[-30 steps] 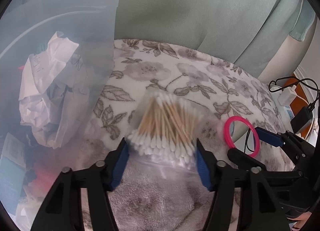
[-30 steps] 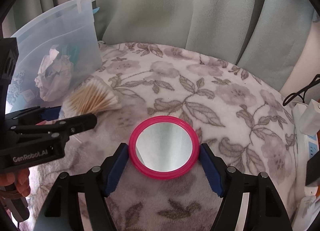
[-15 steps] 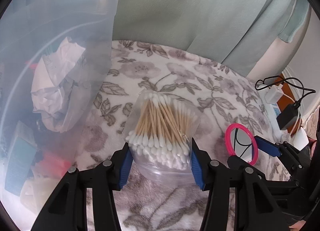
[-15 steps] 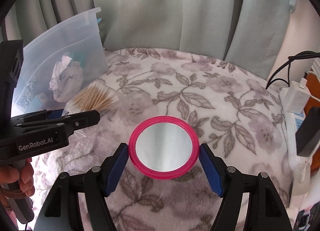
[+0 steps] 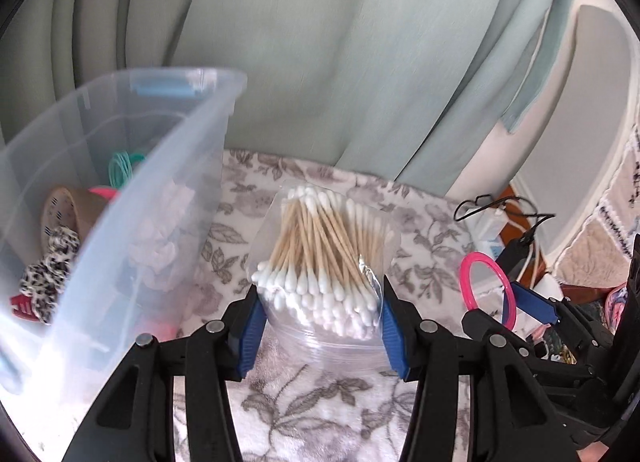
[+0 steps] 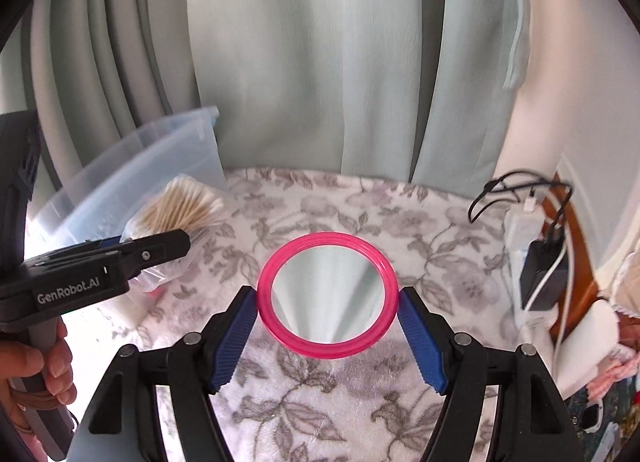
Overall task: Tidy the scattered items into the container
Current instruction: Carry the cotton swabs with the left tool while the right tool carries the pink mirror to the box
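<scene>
A clear bag of cotton swabs [image 5: 320, 258] hangs above the floral blanket, and my left gripper [image 5: 320, 290] is shut on its lower part, blue pads pressing both sides. The clear plastic container [image 5: 160, 166] stands just left of it, its open top in view. In the right wrist view, my right gripper [image 6: 326, 296] is shut on a round pink-rimmed mirror [image 6: 328, 314], held up off the blanket with its face toward the camera. The same view shows the swab bag [image 6: 180, 210] and the left gripper [image 6: 152, 246] at the left, in front of the container [image 6: 160, 158].
Inside the container lie a tape roll [image 5: 68, 210], a leopard scrunchie [image 5: 48, 274], teal bands [image 5: 122, 166] and crumpled paper [image 5: 160, 246]. Green curtains [image 6: 320, 62] hang behind. A power strip with chargers and cables [image 6: 532, 246] sits at the blanket's right edge. A hand [image 6: 36, 362] holds the left gripper's handle.
Both grippers have risen from the blanket, carrying the swab bag and the mirror. The left jaws narrowed onto the bag. The container's open top has come into view.
</scene>
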The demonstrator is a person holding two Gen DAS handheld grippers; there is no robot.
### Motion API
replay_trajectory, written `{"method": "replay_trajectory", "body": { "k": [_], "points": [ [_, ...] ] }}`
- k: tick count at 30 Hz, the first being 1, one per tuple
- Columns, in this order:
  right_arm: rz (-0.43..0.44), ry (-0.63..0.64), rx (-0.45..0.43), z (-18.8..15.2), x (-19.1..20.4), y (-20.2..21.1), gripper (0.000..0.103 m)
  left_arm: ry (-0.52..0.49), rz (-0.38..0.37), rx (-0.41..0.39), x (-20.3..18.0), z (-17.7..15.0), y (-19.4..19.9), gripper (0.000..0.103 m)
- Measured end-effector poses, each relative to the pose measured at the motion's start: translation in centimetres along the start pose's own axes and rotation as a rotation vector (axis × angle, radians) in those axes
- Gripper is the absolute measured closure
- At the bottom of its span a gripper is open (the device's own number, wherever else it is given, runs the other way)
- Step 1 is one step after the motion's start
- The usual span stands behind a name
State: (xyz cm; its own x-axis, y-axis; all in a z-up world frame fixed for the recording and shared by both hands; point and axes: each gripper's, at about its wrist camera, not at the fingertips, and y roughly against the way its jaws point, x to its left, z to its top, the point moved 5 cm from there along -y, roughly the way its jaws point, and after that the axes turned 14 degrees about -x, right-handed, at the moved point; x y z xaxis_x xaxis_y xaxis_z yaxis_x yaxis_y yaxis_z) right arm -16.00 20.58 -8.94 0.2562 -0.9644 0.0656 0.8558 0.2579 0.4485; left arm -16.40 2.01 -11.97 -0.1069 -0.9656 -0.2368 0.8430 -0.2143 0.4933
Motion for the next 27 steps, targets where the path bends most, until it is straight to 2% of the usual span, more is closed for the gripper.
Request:
{"method": "replay_trajectory", "body": {
  "k": [5,11,19,27],
  "points": [
    [0.006,0.003,-0.075,2.6,1.5,3.6,0.028,-0.005,-0.011,-0.07,-0.7,1.9,4.3,0.05],
    [0.017,-0.003,-0.125,4.0,3.8,7.1,0.028,0.001,-0.007,-0.141,-1.0,3.2,8.0,0.05],
    [0.035,-0.006,-0.181,6.0,6.5,10.2,0.028,0.021,0.001,-0.21,-1.2,4.4,11.2,0.05],
    [0.073,0.023,-0.219,7.3,9.4,12.8,0.028,0.055,0.017,-0.271,0.2,5.8,14.9,0.05]
  ]
}}
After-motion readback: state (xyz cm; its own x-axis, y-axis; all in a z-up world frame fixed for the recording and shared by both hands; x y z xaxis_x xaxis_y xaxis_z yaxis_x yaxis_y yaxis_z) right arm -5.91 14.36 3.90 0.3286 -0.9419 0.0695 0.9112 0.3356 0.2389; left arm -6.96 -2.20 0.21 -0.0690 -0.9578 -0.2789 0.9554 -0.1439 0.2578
